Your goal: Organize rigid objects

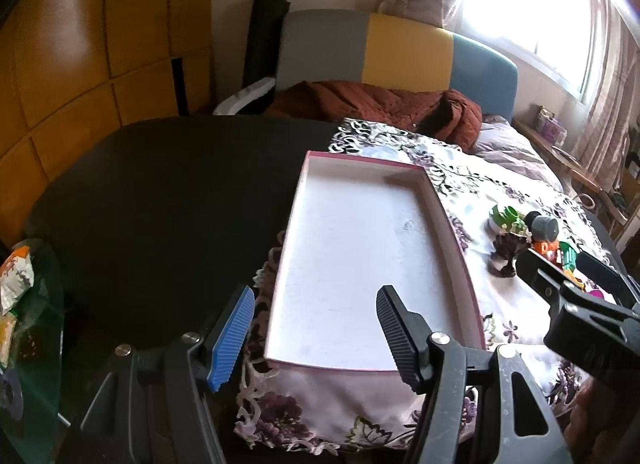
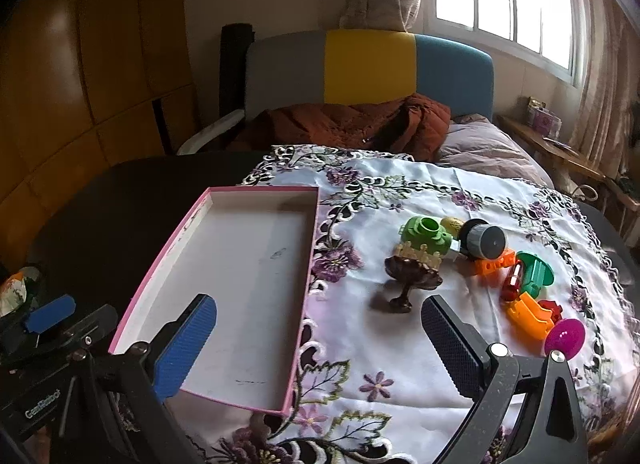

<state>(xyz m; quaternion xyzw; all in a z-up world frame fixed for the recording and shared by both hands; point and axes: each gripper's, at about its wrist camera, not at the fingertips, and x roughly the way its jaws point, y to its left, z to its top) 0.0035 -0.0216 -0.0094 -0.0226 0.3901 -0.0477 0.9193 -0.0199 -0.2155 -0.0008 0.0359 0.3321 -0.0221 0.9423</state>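
A shallow pink-rimmed box (image 1: 460, 248) with a bare white floor lies on the embroidered cloth; it also shows in the right wrist view (image 2: 248, 264). My left gripper (image 1: 314, 336) is open over the box's near left corner, nothing between its pads. My right gripper (image 2: 318, 348) is open above the cloth at the box's near right edge, holding nothing. To the right lies a cluster of toys: a green piece (image 2: 424, 236), a grey-capped cylinder (image 2: 484, 242), a brown stemmed dish (image 2: 412, 276), orange blocks (image 2: 528, 316), a red capsule (image 2: 514, 282) and a magenta egg (image 2: 564, 338).
The floral tablecloth (image 2: 400, 376) covers the right part of a dark round table (image 1: 160, 191). Behind it is a bed with a rust quilt (image 2: 352, 123) and a grey, yellow and blue headboard. A glass side table with snack packets (image 1: 16, 276) stands at the left.
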